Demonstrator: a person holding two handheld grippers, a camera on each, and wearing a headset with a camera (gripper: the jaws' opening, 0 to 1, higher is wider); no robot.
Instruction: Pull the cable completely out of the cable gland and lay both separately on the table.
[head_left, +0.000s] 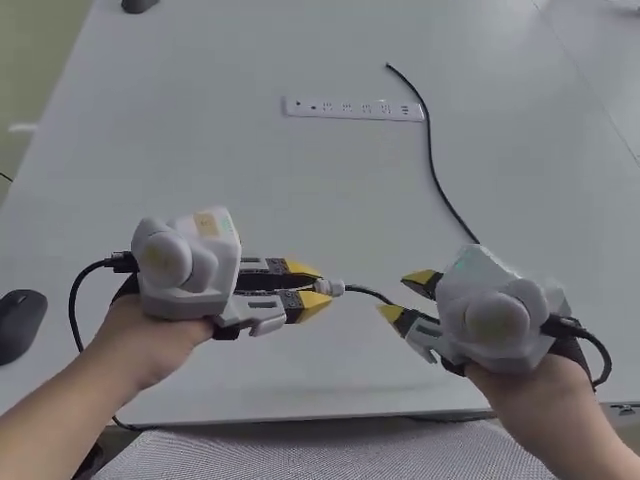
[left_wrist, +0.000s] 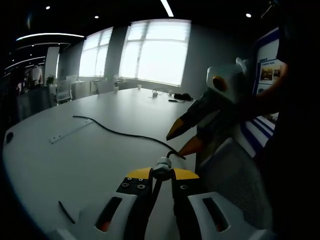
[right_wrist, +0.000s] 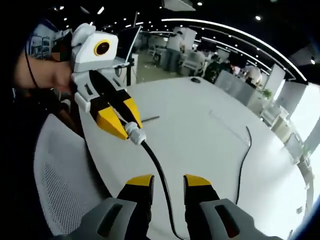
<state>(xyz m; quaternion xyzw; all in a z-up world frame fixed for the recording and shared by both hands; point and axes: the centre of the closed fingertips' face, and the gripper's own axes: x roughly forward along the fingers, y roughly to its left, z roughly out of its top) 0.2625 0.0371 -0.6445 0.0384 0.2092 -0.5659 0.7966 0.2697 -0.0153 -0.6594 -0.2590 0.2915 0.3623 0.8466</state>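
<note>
My left gripper (head_left: 315, 287) points right and is shut on the white cable gland (head_left: 331, 289), which pokes out past its yellow tips. The gland (left_wrist: 162, 167) sits pinched between the jaws in the left gripper view. A black cable (head_left: 432, 160) leaves the gland, crosses to the right, then runs far up the table. My right gripper (head_left: 405, 296) faces left, open, with the cable (right_wrist: 161, 177) passing between its fingers just behind the gland (right_wrist: 135, 133). Both grippers hover above the table's near edge.
A white power strip (head_left: 353, 108) lies in the middle of the grey table (head_left: 200, 160). A black mouse (head_left: 18, 322) sits at the left edge. A mesh chair (head_left: 300, 455) is just below the table's front edge. A short dark strip (left_wrist: 66, 212) lies near me.
</note>
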